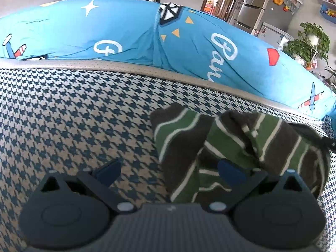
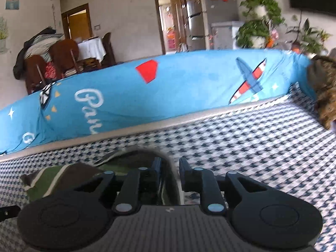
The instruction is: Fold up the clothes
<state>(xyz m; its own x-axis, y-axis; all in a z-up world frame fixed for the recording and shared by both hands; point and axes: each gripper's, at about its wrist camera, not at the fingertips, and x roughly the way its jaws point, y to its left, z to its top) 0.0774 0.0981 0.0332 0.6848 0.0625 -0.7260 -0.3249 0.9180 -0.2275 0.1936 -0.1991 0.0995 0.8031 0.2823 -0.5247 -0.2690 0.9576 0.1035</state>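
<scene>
While the striped garment (image 1: 231, 147) is lying bunched on the houndstooth seat (image 1: 73, 115) — near its back edge.
The left gripper (image 1: 168, 174) is being held wide apart over it; the right gripper (image 2: 170, 168) is nearly together — nothing visibly clamped.

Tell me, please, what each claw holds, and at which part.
Left claw: open, nothing held. Right claw: a fold of the striped garment sits between its fingers; a firm grip cannot be told.

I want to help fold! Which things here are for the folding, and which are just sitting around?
For the folding:
- green striped garment
- left gripper
- right gripper

Just sitting around:
- blue printed cover
- potted plants
- fridge
- brown furry thing
</scene>
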